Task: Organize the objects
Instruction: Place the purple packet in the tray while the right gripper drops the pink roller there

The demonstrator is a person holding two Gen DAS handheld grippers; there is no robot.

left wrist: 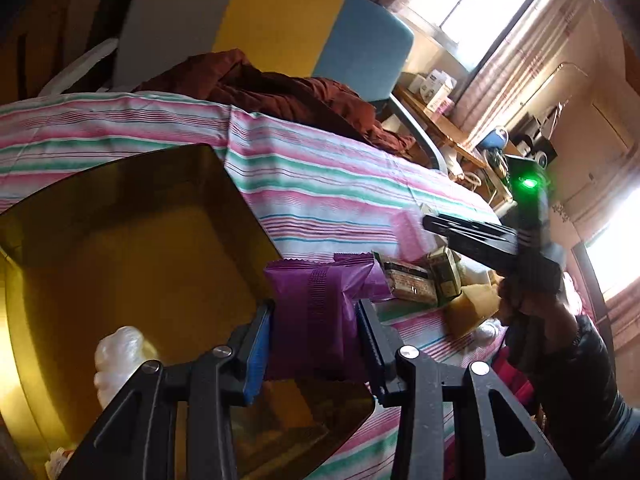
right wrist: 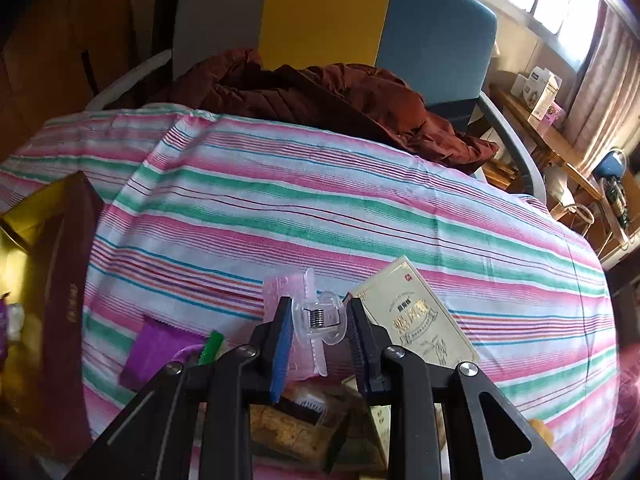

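1. Packet (left wrist: 316, 312), purple, sits clamped in the left claw (left wrist: 314, 344) over the yellow box (left wrist: 132, 264).
2. Right claw (right wrist: 316, 340) pinches a clear clip (right wrist: 320, 318) above the striped tabletop (right wrist: 320, 208).
3. Next likely: release the packet into the box.

Two purple packets: one (left wrist: 316, 312) over the box, one (right wrist: 160, 350) on the striped cloth (right wrist: 320, 208). One clear clip (right wrist: 320, 318). One pale gold carton (right wrist: 416, 316) lies flat. Two small dark cartons (left wrist: 408, 284) (left wrist: 446, 276) stand side by side. One gold-lined box (left wrist: 132, 248). One brown garment (right wrist: 320, 96). One chair (right wrist: 328, 16).
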